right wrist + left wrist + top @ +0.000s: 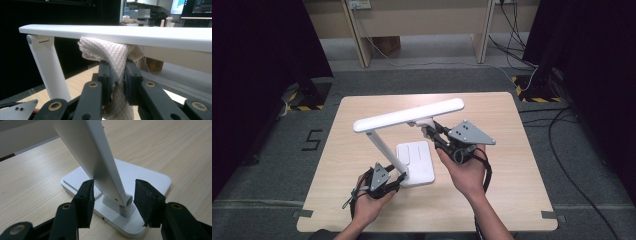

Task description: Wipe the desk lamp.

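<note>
Wood table [512,165], lamp [412,150] head lying left-right, right gripper [117,75] jaws clenched on cloth [112,53], left gripper [112,200] jaws released astride lamp arm.

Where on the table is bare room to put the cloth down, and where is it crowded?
Bare wood lies between the lamp base and the table's right edge, and along the left edge beside the left gripper. The middle is crowded: the lamp head overhangs it, and the right gripper presses the cloth there.

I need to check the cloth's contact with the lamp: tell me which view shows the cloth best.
The right gripper view: the cloth is pinched in the right gripper and pressed under the lamp head. The high view barely shows it; the left gripper view faces the lamp's base.
</note>
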The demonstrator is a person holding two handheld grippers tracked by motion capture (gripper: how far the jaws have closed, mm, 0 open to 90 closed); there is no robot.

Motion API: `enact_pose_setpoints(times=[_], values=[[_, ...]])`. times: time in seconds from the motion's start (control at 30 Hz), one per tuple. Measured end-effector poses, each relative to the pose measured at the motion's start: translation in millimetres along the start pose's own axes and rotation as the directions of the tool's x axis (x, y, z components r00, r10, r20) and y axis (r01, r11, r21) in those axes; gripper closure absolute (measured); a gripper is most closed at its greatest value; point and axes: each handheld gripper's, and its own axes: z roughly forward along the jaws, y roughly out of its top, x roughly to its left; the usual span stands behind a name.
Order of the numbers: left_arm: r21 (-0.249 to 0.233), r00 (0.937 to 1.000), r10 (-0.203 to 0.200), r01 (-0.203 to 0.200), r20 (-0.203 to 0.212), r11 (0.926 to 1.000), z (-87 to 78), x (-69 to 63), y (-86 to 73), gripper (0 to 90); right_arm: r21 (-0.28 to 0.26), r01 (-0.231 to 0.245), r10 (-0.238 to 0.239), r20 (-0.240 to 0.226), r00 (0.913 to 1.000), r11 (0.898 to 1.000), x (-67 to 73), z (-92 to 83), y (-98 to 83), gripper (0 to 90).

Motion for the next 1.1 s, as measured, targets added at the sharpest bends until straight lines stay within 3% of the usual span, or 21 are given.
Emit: enact_pose_setpoints(times=[1.1], values=[[-0.003,1.0000,-0.005,0.005,0.001,1.0000,0.6,-0.8,0.2,49.3,0.017,0.011,-0.010,-0.068,0.9977,1.000,29.3,25.7,2.7,78.2]])
